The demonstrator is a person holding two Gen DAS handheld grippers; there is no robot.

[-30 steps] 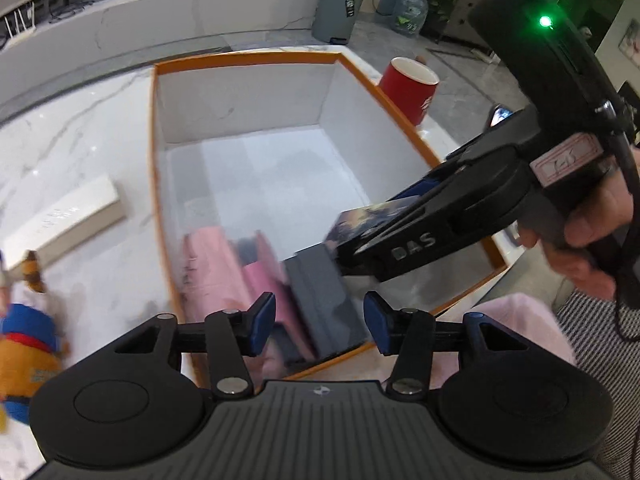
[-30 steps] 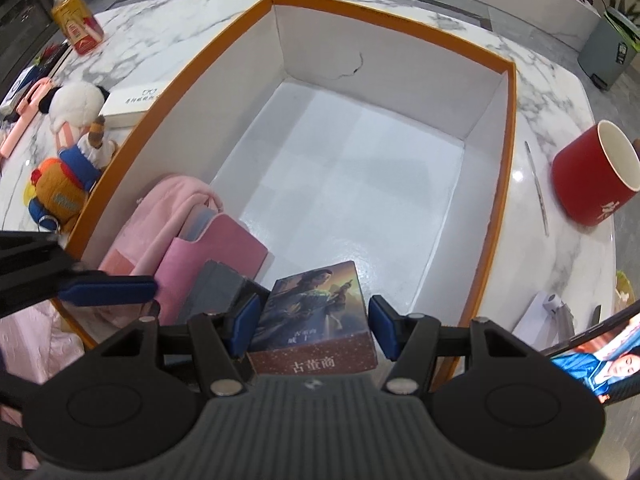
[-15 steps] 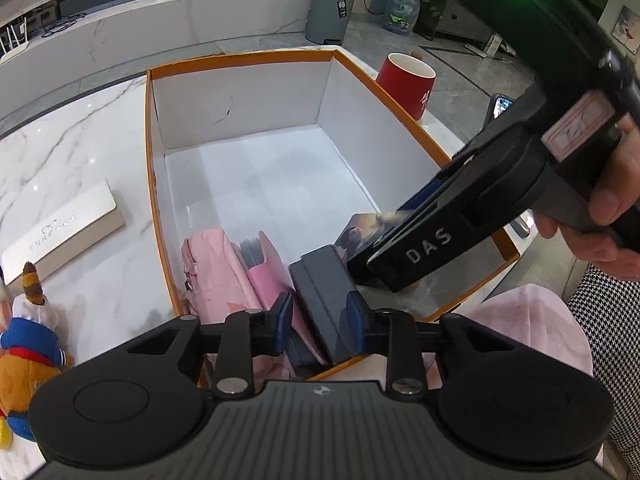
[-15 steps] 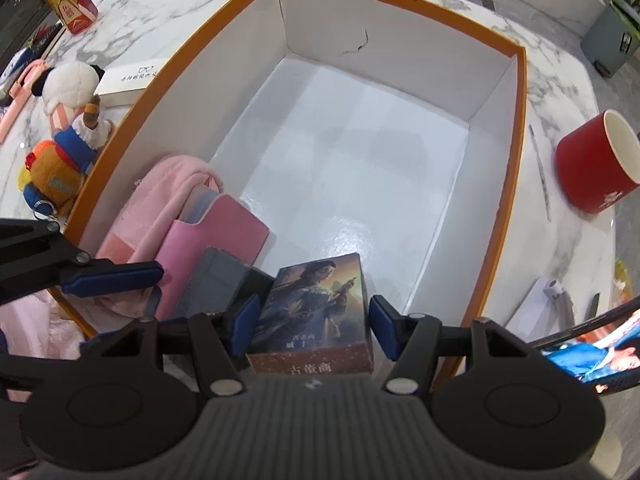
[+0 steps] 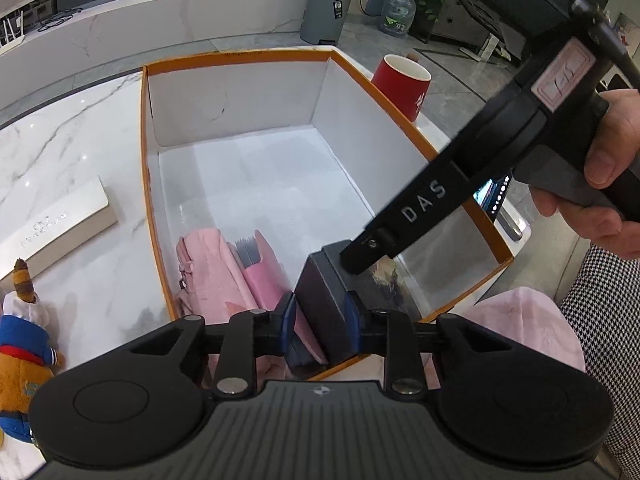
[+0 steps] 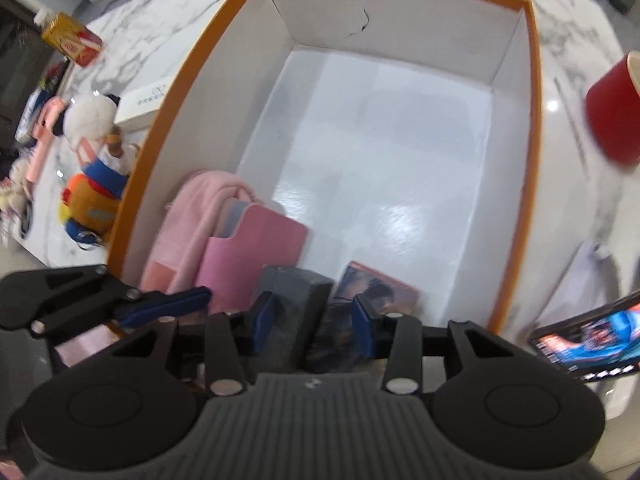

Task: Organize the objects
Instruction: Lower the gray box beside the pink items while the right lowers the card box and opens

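An orange-rimmed white box (image 5: 144, 128) (image 6: 534, 80) holds a pink pouch (image 5: 208, 272) (image 6: 192, 220), a pink case (image 5: 264, 280) (image 6: 248, 252), a dark grey box (image 5: 324, 300) (image 6: 296, 300) and a picture-covered box (image 5: 390, 284) (image 6: 372, 292). My left gripper (image 5: 320, 326) is shut on the dark grey box at the near wall. My right gripper (image 6: 314, 322) hangs over the grey box and the picture box, jaws apart; the picture box lies in the box beside the grey one, and whether the pads still touch it is unclear.
A red mug (image 5: 402, 84) (image 6: 614, 116) stands right of the box. A white flat box (image 5: 52, 224), a plush toy (image 5: 20, 344) (image 6: 96, 196) and a drink bottle (image 6: 70, 40) lie left. A phone (image 6: 592, 340) and pink cloth (image 5: 524, 320) lie near the front right.
My left gripper closed on the dark grey box. My right gripper lowered the picture box beside it and its jaws now stand wider than that box.
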